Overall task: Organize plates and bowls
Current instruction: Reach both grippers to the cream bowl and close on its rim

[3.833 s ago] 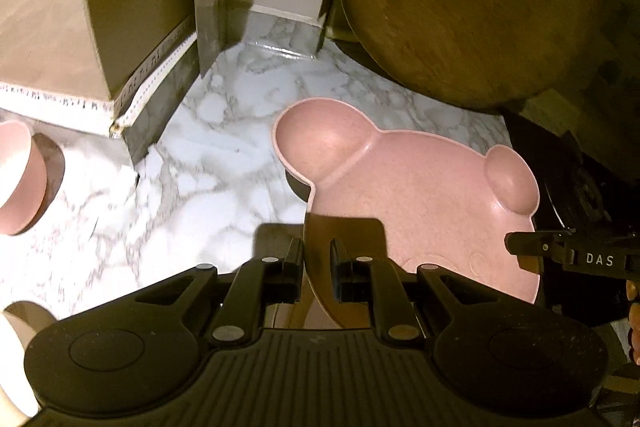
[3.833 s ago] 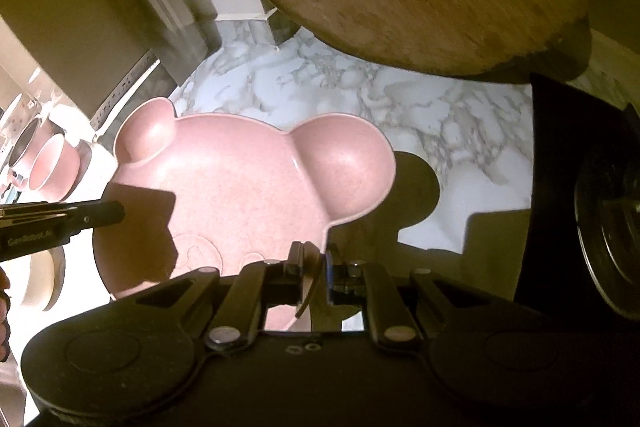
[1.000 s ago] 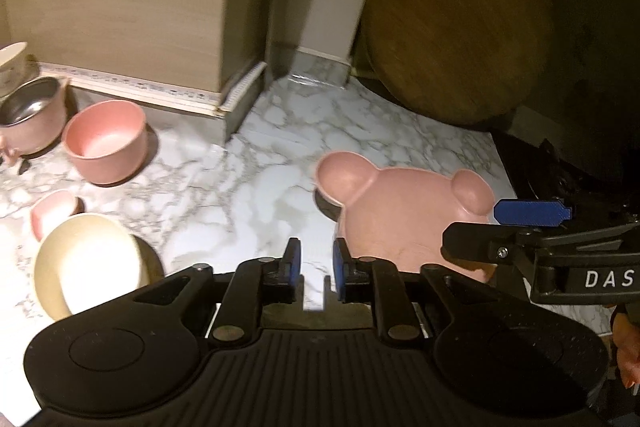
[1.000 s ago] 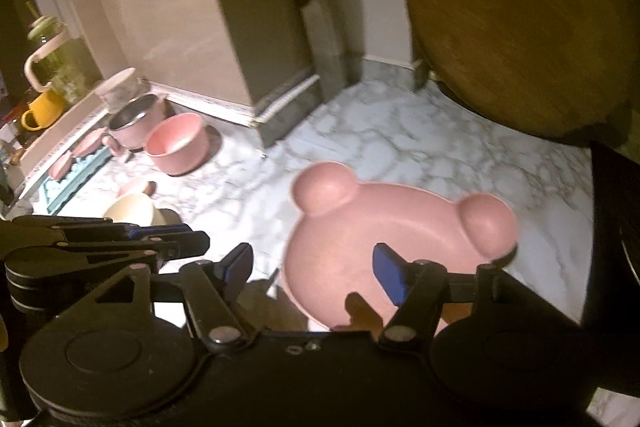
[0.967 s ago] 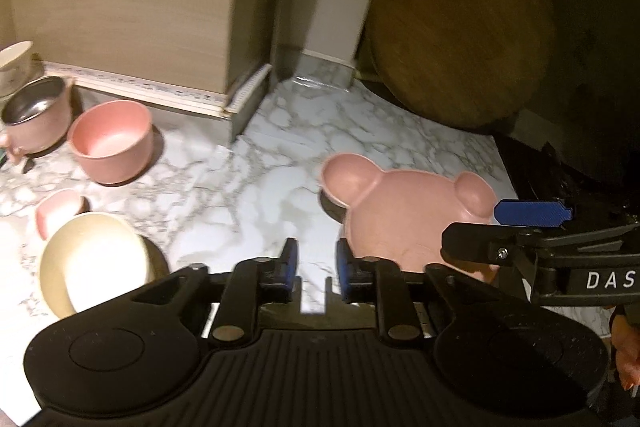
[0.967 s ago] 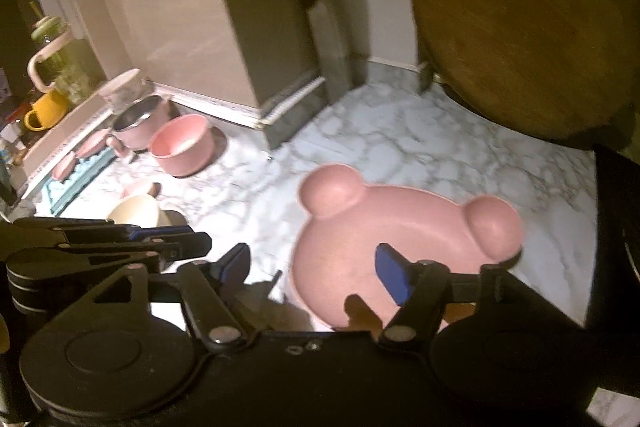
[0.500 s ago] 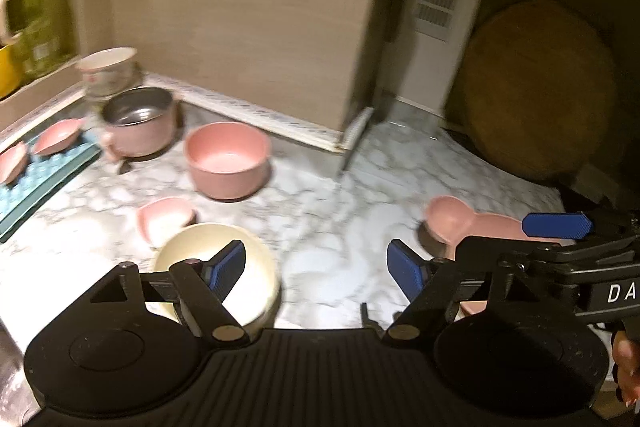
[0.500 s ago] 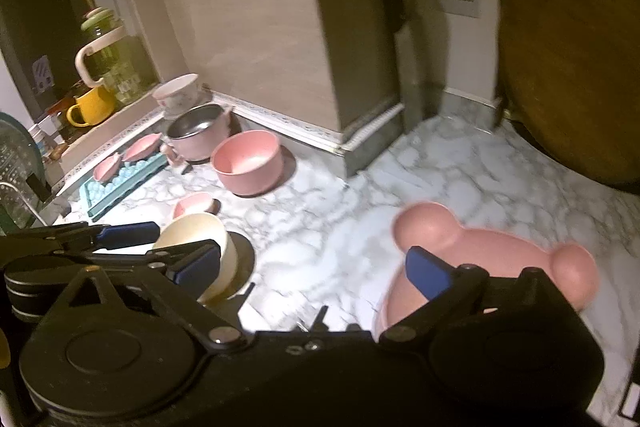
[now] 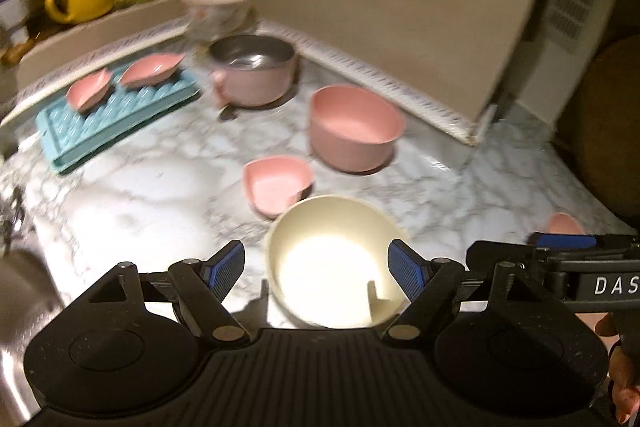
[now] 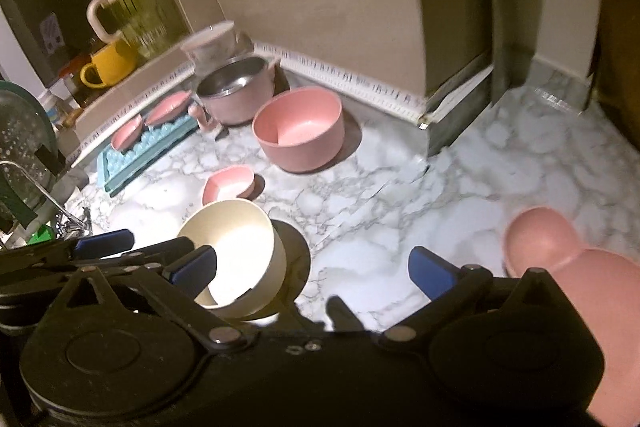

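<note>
A cream bowl [image 9: 332, 267] stands on the marble counter, and my left gripper [image 9: 316, 267] hangs over it, open, with a blue pad on either side of the rim and no grip. My right gripper [image 10: 312, 271] is open too, over bare marble, its left finger beside the cream bowl [image 10: 236, 251]. Behind the bowl sit a small pink dish [image 9: 278, 185], a deep pink bowl [image 9: 354, 127] and a pink pot [image 9: 252, 67] with a steel inside. The bear-shaped pink plate [image 10: 580, 267] lies flat at the right, free of both grippers.
A blue tray [image 9: 132, 115] with two pink leaf dishes lies at the back left. A yellow mug [image 9: 78, 1], a glass jug and a white patterned bowl [image 9: 218, 7] stand on the ledge. A tap [image 10: 40, 187] is at the left, a round wooden board [image 9: 600, 127] at the right.
Both grippers let go of the bear plate, which now lies on the counter. They opened wide and swung left, so the cream bowl now sits between the left gripper's fingers.
</note>
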The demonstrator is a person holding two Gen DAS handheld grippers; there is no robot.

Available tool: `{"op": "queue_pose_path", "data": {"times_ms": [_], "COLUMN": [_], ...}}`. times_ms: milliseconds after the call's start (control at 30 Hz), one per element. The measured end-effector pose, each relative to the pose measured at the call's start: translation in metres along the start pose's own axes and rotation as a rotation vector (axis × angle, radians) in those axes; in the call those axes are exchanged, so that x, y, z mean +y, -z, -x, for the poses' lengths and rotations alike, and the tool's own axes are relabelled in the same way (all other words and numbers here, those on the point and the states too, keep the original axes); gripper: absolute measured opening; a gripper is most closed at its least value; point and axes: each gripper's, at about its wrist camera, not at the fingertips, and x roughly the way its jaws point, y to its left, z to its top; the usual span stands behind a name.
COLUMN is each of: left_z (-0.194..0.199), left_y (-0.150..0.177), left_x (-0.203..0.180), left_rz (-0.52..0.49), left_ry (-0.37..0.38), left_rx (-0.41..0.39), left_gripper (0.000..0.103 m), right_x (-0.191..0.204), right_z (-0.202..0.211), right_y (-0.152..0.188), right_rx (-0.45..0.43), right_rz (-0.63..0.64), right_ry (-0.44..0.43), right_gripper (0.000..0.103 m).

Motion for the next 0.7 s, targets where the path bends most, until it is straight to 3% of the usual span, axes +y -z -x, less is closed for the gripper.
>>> {"op": "queue_pose_path", "data": {"times_ms": [333,633,700], "left_z": [-0.039,-0.052,-0.053], "left_y": [0.003,0.004,0.003], "left_x": [0.018,0.023,0.022], "left_rz": [0.097,0.149,0.159], "left_ry": [-0.071,-0.103,-0.096], "left_rx": [0.123,0.172,0.175], "left_gripper": [0.078,0.077,0.069], "right_x": [0.006,0.008,0.009], "right_z": [-0.062,-0.091,-0.094], "right_y": [-0.010,-0.013,-0.014], "right_rx": [0.159,0.228,0.233], "right_rz": [0.008,0.008,0.008], "right_ry": [-0.025,-0.023,-0.031], "right_gripper": [0.093,0.067,0.057]}}
